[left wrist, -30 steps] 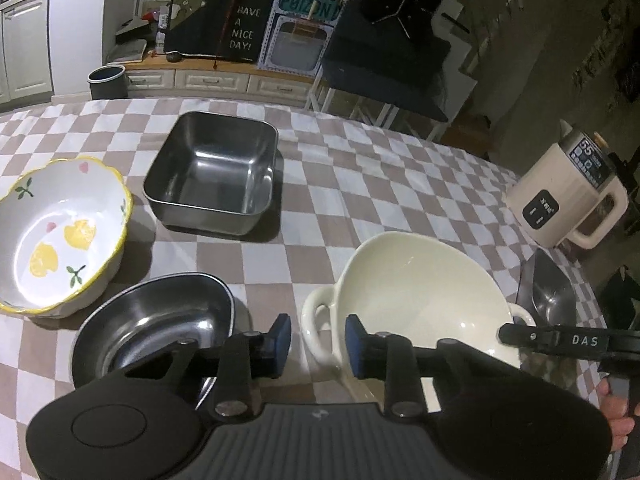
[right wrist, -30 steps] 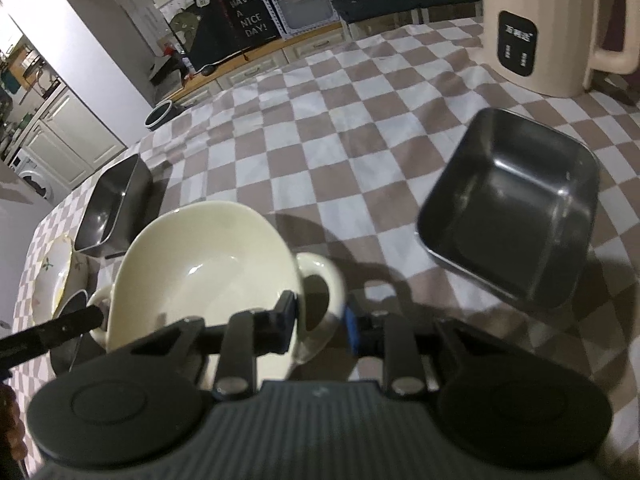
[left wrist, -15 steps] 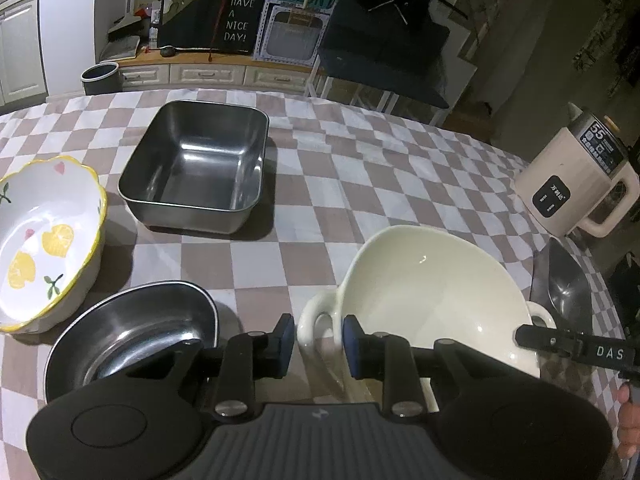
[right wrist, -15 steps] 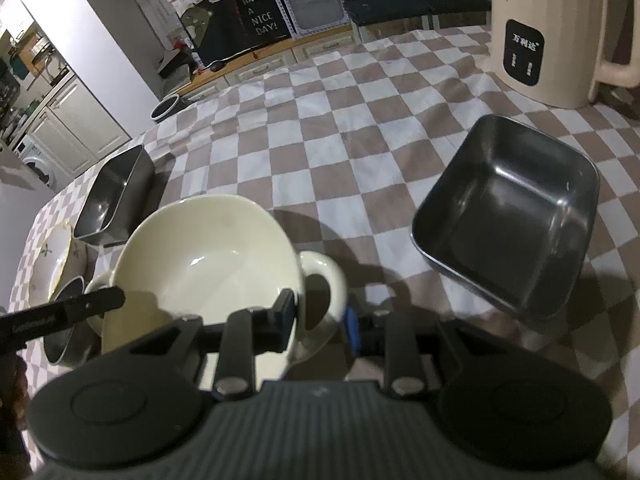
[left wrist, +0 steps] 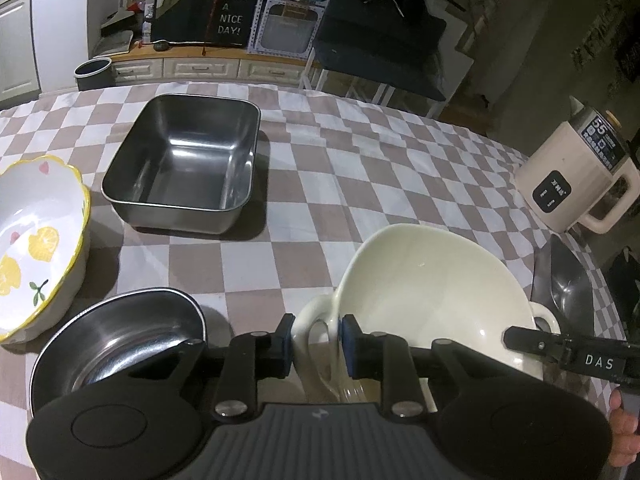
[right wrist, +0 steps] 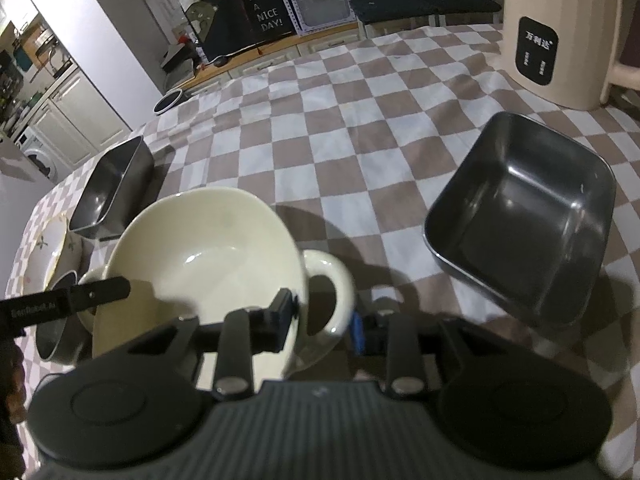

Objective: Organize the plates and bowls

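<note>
A cream bowl (left wrist: 432, 280) with two loop handles sits on the checked tablecloth. My left gripper (left wrist: 316, 340) is shut on the bowl's left handle (left wrist: 316, 312), one pad on each side of the loop. In the right wrist view my right gripper (right wrist: 320, 320) straddles the other handle (right wrist: 332, 280). Its jaws are opening, and the blue pad stands just off the loop. One finger of each gripper shows in the other view: the right one (left wrist: 560, 354) and the left one (right wrist: 80, 296), both at the bowl's rim.
A square steel tray (left wrist: 180, 168) stands beyond the bowl. A lemon-patterned bowl (left wrist: 36, 248) and a round steel bowl (left wrist: 116, 344) lie at the left. A second steel tray (right wrist: 520, 232) and a cream kettle (right wrist: 560, 40) are on the right.
My left gripper has come forward and down so that the bowl's left handle now sits between its pads. The right gripper's jaws have widened a little around the other handle.
</note>
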Demonstrator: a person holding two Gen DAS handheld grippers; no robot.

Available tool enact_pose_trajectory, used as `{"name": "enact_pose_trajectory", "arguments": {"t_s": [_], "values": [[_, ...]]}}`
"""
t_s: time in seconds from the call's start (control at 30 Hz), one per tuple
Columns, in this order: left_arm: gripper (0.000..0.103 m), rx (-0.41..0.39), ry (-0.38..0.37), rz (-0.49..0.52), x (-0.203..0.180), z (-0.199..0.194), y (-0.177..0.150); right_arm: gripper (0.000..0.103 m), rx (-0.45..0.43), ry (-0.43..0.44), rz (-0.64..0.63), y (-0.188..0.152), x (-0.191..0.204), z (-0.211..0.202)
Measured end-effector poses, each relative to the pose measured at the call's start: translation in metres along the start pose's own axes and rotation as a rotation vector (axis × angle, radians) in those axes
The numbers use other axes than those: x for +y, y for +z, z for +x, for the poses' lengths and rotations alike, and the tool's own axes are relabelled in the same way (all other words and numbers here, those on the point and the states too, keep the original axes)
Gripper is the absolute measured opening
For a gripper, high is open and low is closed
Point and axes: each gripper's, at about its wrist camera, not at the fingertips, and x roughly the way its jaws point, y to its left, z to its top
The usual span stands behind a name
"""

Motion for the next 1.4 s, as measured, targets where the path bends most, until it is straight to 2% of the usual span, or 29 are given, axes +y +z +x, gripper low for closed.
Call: {"name": "enact_pose_trajectory", "arguments": {"t_s": [0.23,0.77,1.2,1.4], "values": [[0.027,0.029,-0.032,-0.035,0.005,0.008,-0.001,0.037,0.019,0.015,0.036,0.001,-0.004,0.006],[0.028,0.016,-0.031,-0.063,0.007,0.010,0.001,0.037,0.026,0.013,0.025,0.004,-0.002,0.009],[0.029,-0.015,0.001,0.006,0.000,0.010,0.000,0.037,0.008,-0.007,-0.015,0.002,0.005,0.008],[0.029,-0.028,-0.002,-0.009,0.003,0.006,0.001,0.037,-0.013,-0.021,-0.049,0.001,0.011,0.004]]}}
